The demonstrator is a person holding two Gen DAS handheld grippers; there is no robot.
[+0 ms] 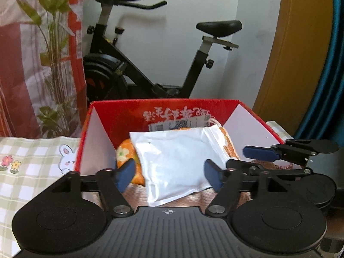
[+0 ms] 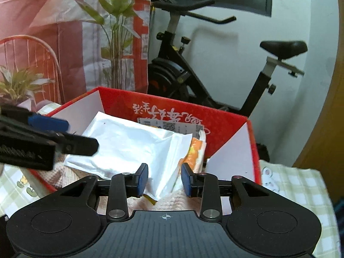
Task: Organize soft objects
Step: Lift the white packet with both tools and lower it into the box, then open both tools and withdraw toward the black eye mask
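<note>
White padded pouch [image 1: 174,163], soft and glossy, lies inside the red box [image 1: 167,109], resting on top of an orange flowered item [image 1: 125,153] and, nearer the cameras, a pinkish knitted cloth [image 2: 178,200]. It sits slanted, one corner reaching toward the box's near edge, which suggests it has been laid there as the top layer of the soft things gathered in this box. A printed label [image 1: 179,124] shows behind it, against the red back wall with its white lettering. The left tool [image 1: 169,175] hovers just above the pouch's near end with its blue pads spread wide on either side; neither pad presses on the pouch, so it reads as let go, not held. The right tool [image 2: 164,179] points at the pouch's right corner with its pads narrowly apart; that corner sits between them, but I see no pad bearing on it, so the grip looks loose or released. In each wrist view the other tool reaches in from the side over the box. My judgement is that this placing step is about done, with both tools free to pull back. The box stands on a counter covered by a green checked cloth [image 1: 32,161]; an exercise bike [image 1: 150,64] and a plant [image 1: 53,53] stand behind.
</note>
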